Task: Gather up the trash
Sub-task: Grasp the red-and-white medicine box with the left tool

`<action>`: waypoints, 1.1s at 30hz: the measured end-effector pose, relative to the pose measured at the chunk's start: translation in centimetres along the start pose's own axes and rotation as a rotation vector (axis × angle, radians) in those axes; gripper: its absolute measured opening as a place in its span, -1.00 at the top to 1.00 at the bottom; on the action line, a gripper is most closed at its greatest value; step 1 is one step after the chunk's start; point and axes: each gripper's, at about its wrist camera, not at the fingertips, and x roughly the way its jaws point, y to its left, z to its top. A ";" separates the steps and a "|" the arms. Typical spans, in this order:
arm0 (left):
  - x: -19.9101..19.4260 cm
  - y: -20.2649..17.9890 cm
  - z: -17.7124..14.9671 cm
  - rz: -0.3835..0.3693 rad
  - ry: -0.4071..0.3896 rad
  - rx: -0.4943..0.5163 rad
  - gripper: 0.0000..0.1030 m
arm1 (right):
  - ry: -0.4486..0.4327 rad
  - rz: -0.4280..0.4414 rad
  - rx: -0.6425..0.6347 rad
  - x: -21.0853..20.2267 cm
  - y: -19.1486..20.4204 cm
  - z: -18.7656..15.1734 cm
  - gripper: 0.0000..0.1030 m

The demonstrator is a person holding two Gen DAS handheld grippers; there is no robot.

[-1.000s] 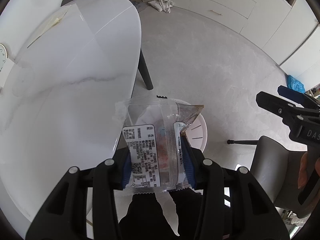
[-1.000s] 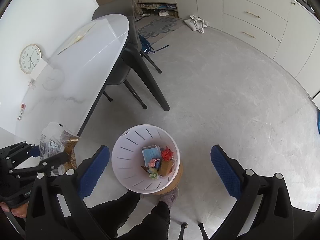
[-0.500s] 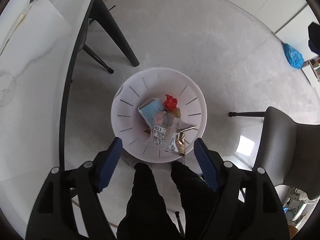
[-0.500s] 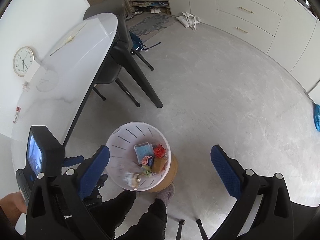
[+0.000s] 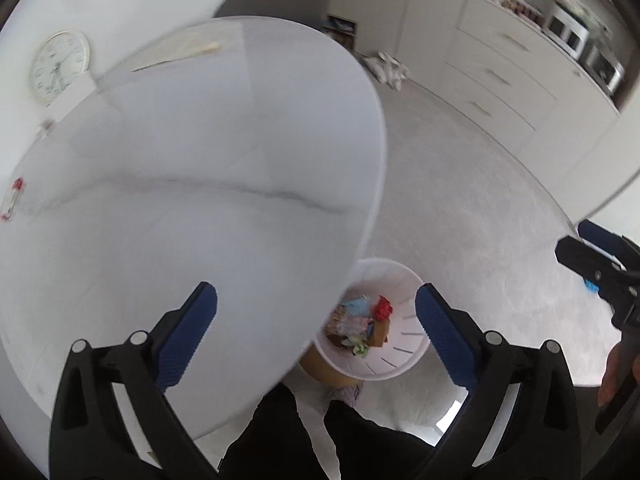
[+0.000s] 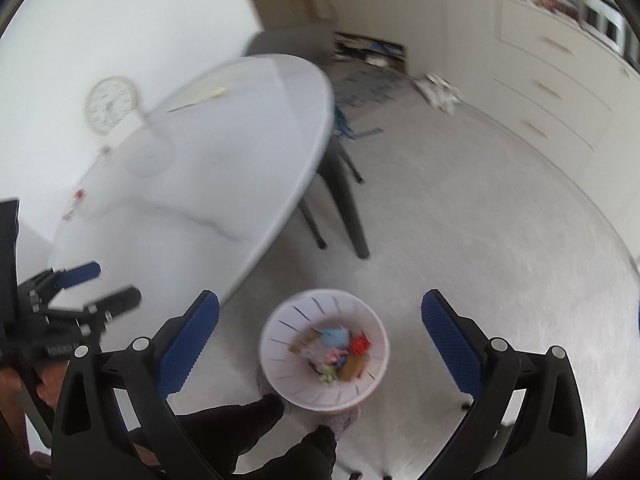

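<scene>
A white slotted trash bin [image 5: 404, 356] stands on the floor beside the table, and shows in the right wrist view [image 6: 288, 344] too. It holds several scraps: a clear snack wrapper [image 5: 346, 322], a blue mask [image 6: 334, 336] and a red crumple [image 5: 383, 308]. My left gripper [image 5: 316, 312] is open and empty, above the table's near edge. My right gripper [image 6: 320, 316] is open and empty, above the bin. Both now views are motion-blurred.
A white oval marble table [image 5: 180, 200] fills the left. A small red-and-white item [image 5: 10, 200] lies at its far left edge. A clock [image 5: 58, 66] leans on the wall. Dark chairs [image 6: 340, 184] stand beyond the table. White drawers [image 5: 512, 76] line the right. My legs [image 6: 280, 440] are below.
My left gripper let go of the clear snack wrapper over the bin; it now lies inside. The left gripper then swung up and left over the table. The right view tilted upward.
</scene>
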 end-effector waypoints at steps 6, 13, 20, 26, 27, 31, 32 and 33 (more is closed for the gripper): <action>-4.5 15.0 0.0 0.174 -0.089 -0.355 -0.85 | -0.020 0.114 -0.260 2.7 11.3 4.0 -0.95; -4.4 33.9 -1.0 0.359 -0.121 -0.573 -0.85 | 0.046 0.300 -0.458 10.6 29.3 8.4 -0.95; 0.3 58.0 1.8 0.399 -0.108 -0.421 -0.85 | 0.098 0.418 -0.547 20.1 50.8 13.7 -0.95; 5.8 77.3 6.9 0.372 -0.036 -0.337 -0.85 | 0.172 0.428 -0.545 27.9 63.8 16.4 -0.95; 6.8 79.7 7.7 0.353 -0.026 -0.340 -0.85 | 0.187 0.438 -0.531 29.0 65.2 16.9 -0.95; 11.5 86.4 10.5 0.264 0.023 -0.328 -0.85 | 0.219 0.433 -0.510 33.3 70.6 18.4 -0.95; 12.9 87.7 11.2 0.236 0.034 -0.311 -0.85 | 0.221 0.418 -0.518 34.4 71.7 18.7 -0.95; 14.1 88.6 11.8 0.219 0.044 -0.294 -0.85 | 0.224 0.409 -0.521 35.2 72.3 19.0 -0.95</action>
